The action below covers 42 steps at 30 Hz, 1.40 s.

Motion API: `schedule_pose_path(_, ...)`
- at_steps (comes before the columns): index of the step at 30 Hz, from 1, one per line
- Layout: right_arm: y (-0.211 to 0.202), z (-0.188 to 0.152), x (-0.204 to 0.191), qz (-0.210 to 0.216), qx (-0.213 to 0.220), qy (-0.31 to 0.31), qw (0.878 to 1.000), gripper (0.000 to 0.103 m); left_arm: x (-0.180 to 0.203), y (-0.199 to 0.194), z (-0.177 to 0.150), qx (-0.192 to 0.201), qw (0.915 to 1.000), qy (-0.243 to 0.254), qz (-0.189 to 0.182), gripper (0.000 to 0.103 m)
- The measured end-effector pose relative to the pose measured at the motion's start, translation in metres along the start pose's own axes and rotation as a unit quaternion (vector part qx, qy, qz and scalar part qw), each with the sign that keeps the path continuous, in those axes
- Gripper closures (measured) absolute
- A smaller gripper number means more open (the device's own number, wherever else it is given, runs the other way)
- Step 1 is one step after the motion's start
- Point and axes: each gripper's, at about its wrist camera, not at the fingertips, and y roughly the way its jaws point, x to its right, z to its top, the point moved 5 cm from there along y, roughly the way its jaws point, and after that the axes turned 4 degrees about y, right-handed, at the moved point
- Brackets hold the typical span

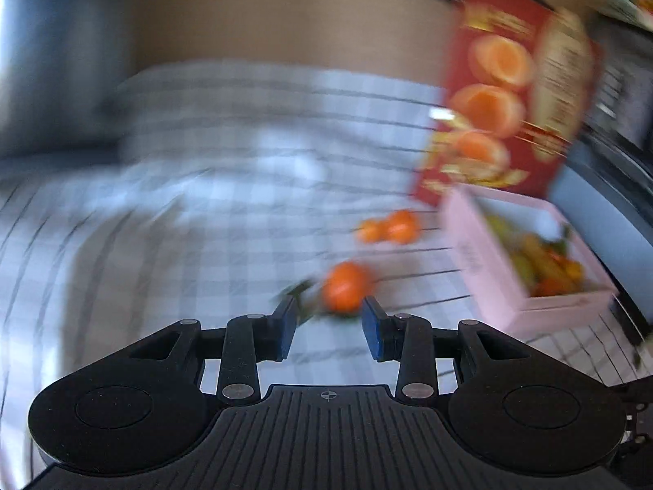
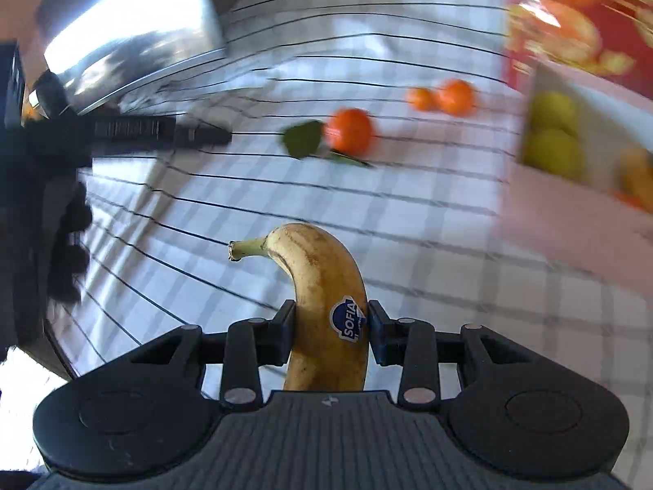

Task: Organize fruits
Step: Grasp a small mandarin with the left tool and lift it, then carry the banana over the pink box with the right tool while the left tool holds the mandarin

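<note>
Our right tool (image 2: pixel 328 328) clamps a banana (image 2: pixel 322 286) (sticker facing us) above the checked desk (image 2: pixel 428 253); our left tool (image 1: pixel 328 326) gapes, empty, near a leafy orange (image 1: pixel 345 286), pink box (image 1: pixel 481 269) right.

Left gripper (image 1: pixel 328 326) jaws apart, nothing between pads, pointing 12 o'clock. Right gripper (image 2: pixel 330 328) clamped, pads pressed inward, pointing 12 o'clock.
</note>
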Motion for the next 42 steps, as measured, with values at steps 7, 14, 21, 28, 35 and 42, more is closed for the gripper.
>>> schedule_pose_path(7, -0.036, -0.021, 0.050, -0.050, 0.033, 0.056, 0.997, 0.067, 0.046, 0.098, 0.055, -0.047, 0.9892, 0.133, -0.039, 0.060)
schedule_pose_path(14, -0.047, -0.039, 0.084, -0.085, 0.042, 0.106, 0.990, 0.067, 0.048, 0.167, 0.066, -0.097, 0.9727, 0.209, -0.027, 0.061)
schedule_pose_path(21, -0.049, -0.052, 0.096, -0.083, 0.037, 0.128, 0.988, 0.067, 0.046, 0.195, 0.059, -0.123, 0.9717, 0.198, -0.036, 0.061)
schedule_pose_path(28, -0.047, -0.052, 0.093, -0.082, 0.039, 0.117, 0.989, 0.065, 0.037, 0.190, 0.064, -0.115, 0.9810, 0.152, -0.039, 0.069)
schedule_pose_path(35, -0.041, -0.051, 0.086, -0.113, 0.043, 0.059, 0.991, 0.047, 0.061, 0.107, 0.046, -0.084, 0.9856, 0.119, -0.085, 0.069)
schedule_pose_path(42, -0.031, -0.050, 0.079, -0.141, 0.050, -0.005, 0.989, 0.046, 0.104, 0.025, -0.027, -0.109, 0.9797, 0.086, -0.144, 0.069)
